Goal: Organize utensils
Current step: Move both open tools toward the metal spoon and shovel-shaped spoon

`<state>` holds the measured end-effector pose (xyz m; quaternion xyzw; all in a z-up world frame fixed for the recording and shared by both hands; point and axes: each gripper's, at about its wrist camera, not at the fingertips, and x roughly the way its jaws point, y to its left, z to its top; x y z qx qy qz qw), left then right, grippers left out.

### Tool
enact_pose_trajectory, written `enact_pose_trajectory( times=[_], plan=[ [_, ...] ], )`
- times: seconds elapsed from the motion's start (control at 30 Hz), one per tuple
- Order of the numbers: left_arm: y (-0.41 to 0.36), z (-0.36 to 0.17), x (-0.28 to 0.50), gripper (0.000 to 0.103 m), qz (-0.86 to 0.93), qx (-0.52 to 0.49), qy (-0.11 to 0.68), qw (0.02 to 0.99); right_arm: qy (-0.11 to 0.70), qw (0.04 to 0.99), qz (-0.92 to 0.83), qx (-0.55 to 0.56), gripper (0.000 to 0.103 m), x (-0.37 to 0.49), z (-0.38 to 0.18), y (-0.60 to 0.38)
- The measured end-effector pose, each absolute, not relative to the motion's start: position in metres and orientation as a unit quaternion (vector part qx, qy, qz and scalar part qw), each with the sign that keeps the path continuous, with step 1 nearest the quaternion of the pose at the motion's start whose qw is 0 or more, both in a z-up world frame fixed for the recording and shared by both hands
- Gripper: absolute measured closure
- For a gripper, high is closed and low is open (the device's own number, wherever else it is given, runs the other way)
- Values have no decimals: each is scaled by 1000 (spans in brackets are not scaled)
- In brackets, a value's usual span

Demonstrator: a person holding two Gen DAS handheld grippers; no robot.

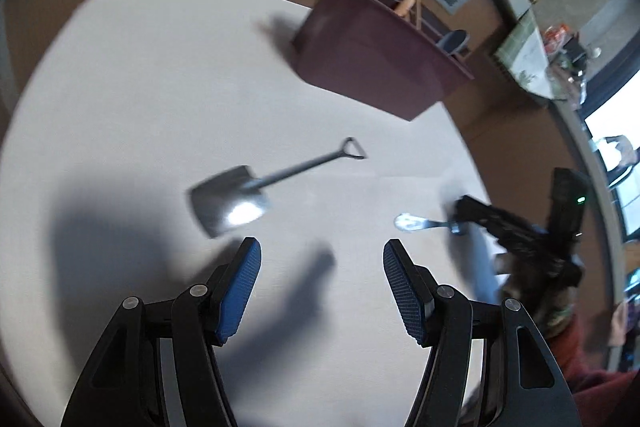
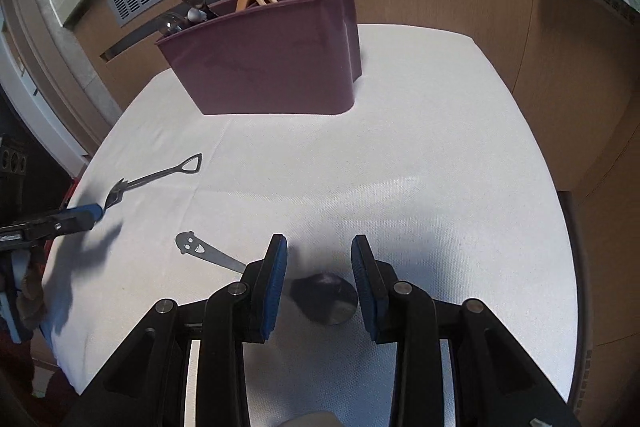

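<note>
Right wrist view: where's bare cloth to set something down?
Free: the white tablecloth right of the maroon plastic caddy, and between it and the right gripper. Crowded: left side, with the shovel-handled steel fork and smiley-handled spoon.

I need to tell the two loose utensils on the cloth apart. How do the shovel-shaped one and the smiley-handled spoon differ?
The shovel-shaped utensil ends in a triangular loop handle; the smiley spoon has a flat round face on its handle. The shovel utensil has a squarish blade, the spoon a round bowl. The shovel utensil lies ahead of the open left gripper; the spoon's bowl sits between the right gripper fingers, ungripped. Both are metal, flat on the white cloth.
</note>
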<state>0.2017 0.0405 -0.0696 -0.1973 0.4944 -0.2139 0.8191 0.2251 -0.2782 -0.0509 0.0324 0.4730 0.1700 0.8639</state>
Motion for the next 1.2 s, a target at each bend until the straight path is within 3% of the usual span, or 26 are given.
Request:
enact_pose_trajectory(
  times=[0.3, 0.5, 0.93, 1.2],
  plan=[
    [-5, -64, 262, 39, -168, -203, 443, 857, 471, 868, 158, 25, 72, 223, -58, -274],
    [-27, -75, 295, 39, -165, -146, 476, 852, 463, 874, 147, 6, 72, 214, -54, -271],
    [-5, -71, 186, 39, -262, -82, 504, 819, 479, 861, 168, 37, 72, 183, -48, -284],
    [33, -62, 152, 39, -198, -61, 518, 830, 495, 851, 160, 72, 70, 192, -58, -271]
  ],
)
